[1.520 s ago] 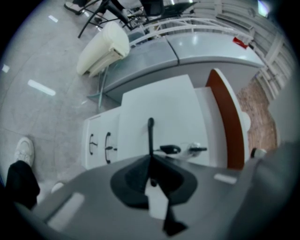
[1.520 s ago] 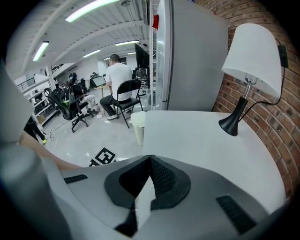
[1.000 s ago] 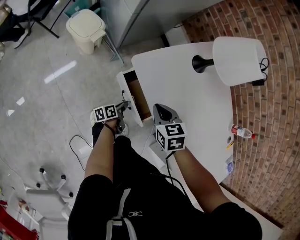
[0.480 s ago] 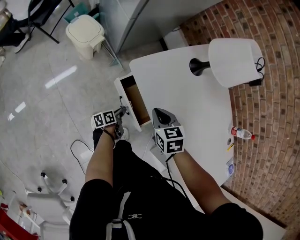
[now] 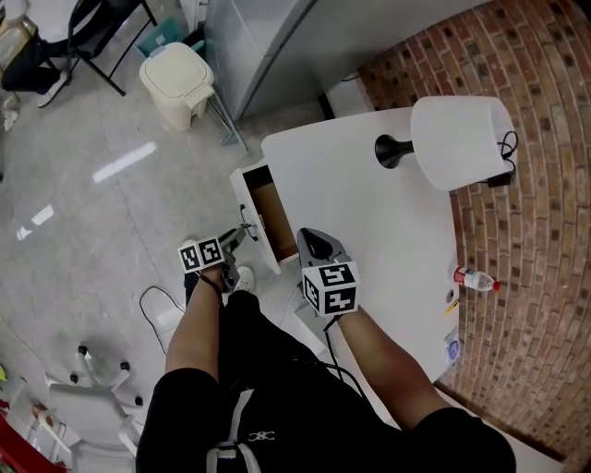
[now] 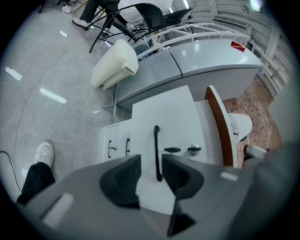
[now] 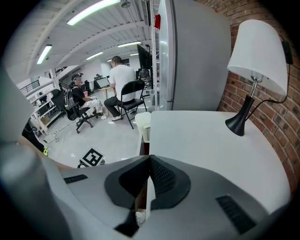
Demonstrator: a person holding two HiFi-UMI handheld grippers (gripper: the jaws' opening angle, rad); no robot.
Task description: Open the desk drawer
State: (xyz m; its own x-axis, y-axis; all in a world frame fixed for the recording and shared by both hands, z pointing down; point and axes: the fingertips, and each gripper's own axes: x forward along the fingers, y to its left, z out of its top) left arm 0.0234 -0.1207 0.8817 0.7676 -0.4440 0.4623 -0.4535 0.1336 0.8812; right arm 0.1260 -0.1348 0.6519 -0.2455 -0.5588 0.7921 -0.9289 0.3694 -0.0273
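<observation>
White desk's (image 5: 369,217) drawer handle (image 6: 156,150) stands between left gripper's (image 6: 150,166) opening jaws.

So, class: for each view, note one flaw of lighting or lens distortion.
Head view: glare streaks on the floor; the brick wall bows. Left gripper view: dark corners ring the picture. Right gripper view: the ceiling strip light burns white.

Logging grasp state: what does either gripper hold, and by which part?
Nothing. Left gripper jaws are opening, the drawer handle unclamped between them; right gripper shut, empty.
</observation>
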